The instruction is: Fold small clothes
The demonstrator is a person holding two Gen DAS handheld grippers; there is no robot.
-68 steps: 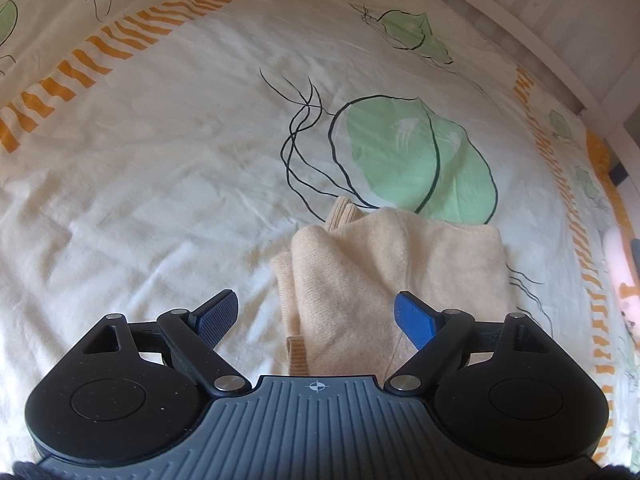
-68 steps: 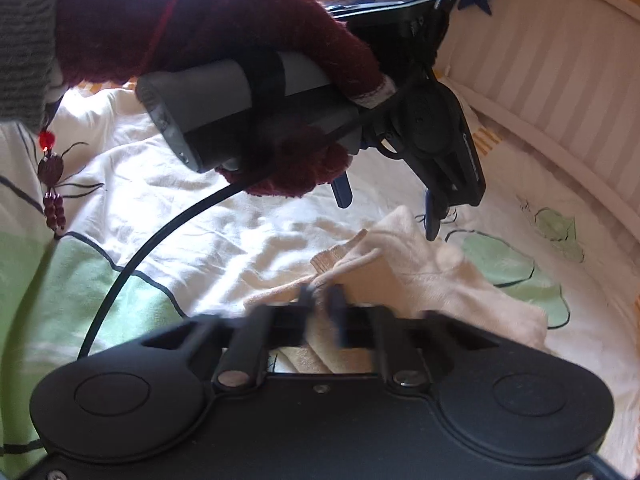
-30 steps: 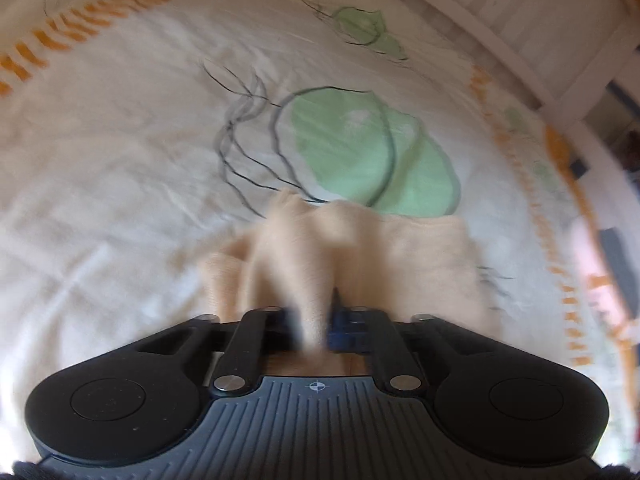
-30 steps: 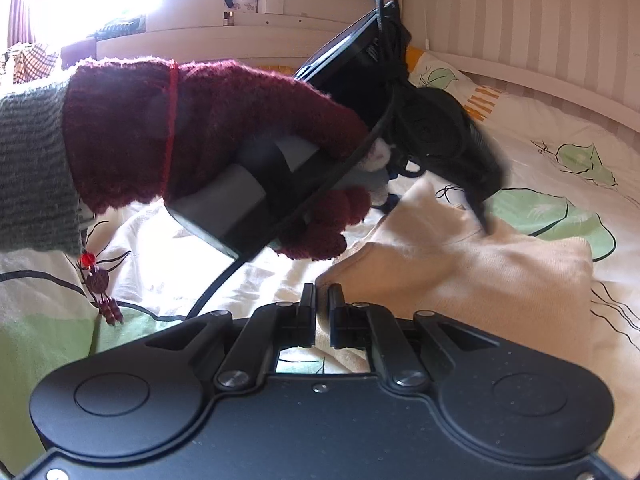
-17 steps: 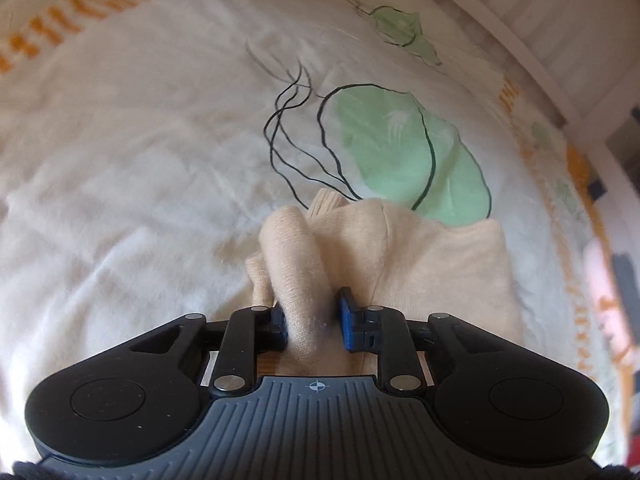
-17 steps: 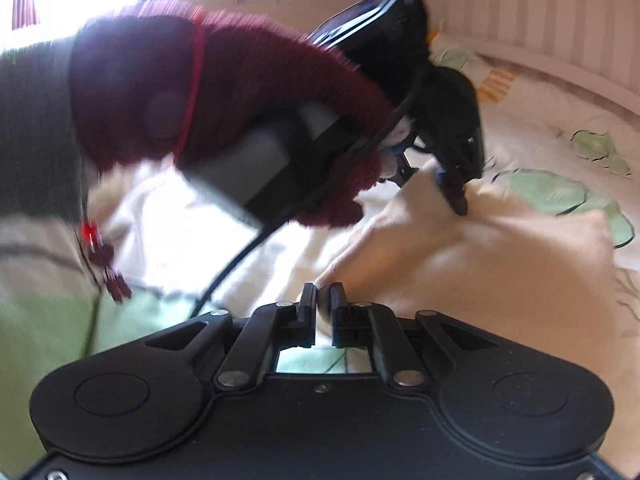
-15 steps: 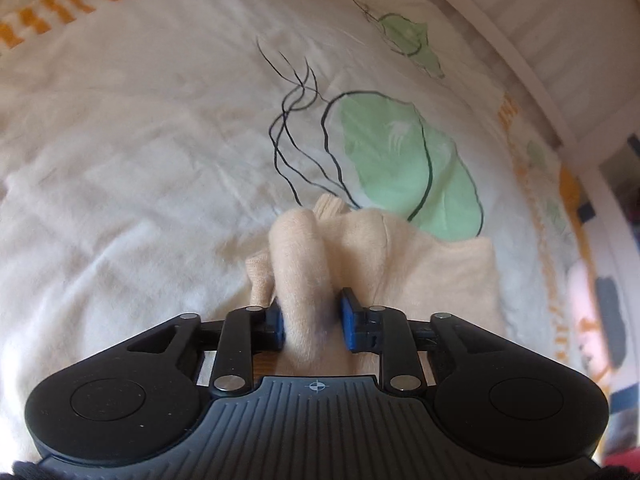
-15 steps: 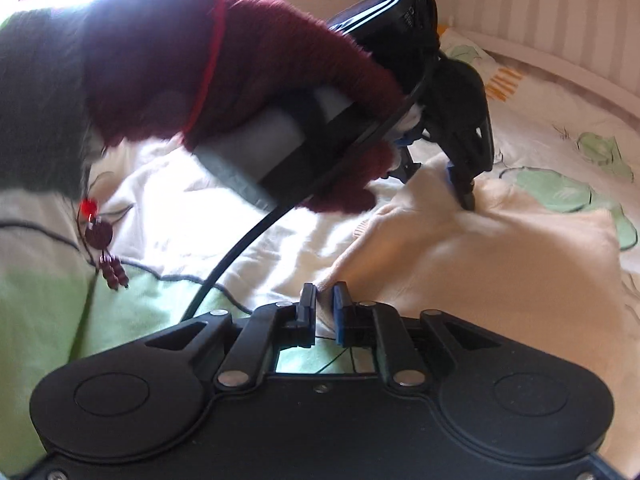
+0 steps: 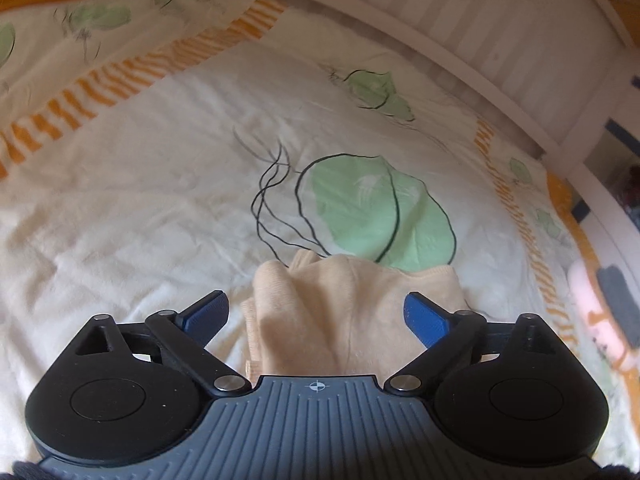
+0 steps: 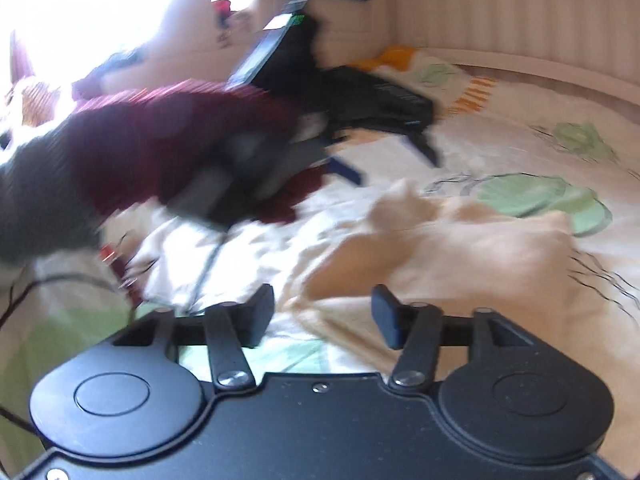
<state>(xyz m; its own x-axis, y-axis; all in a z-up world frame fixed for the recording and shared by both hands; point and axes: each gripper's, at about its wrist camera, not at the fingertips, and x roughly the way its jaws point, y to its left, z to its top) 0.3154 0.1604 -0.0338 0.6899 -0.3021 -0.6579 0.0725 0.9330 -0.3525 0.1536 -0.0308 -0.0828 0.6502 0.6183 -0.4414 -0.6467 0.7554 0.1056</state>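
Observation:
A small cream knit garment lies folded and a little bunched on a white bedsheet with green leaf prints. My left gripper is open, its blue fingertips on either side of the garment's near end, not holding it. In the right wrist view the same garment lies ahead. My right gripper is open, just short of the garment's near edge. The left gripper shows there too, raised above the sheet in a dark red gloved hand, blurred.
A white slatted bed rail curves along the far side. An orange-striped border runs across the sheet at the back left and down the right. A black cable trails from the left gripper over the sheet.
Both grippers were shut on the garment half a second ago and have now opened and let go. The left gripper has lifted away from the cloth.

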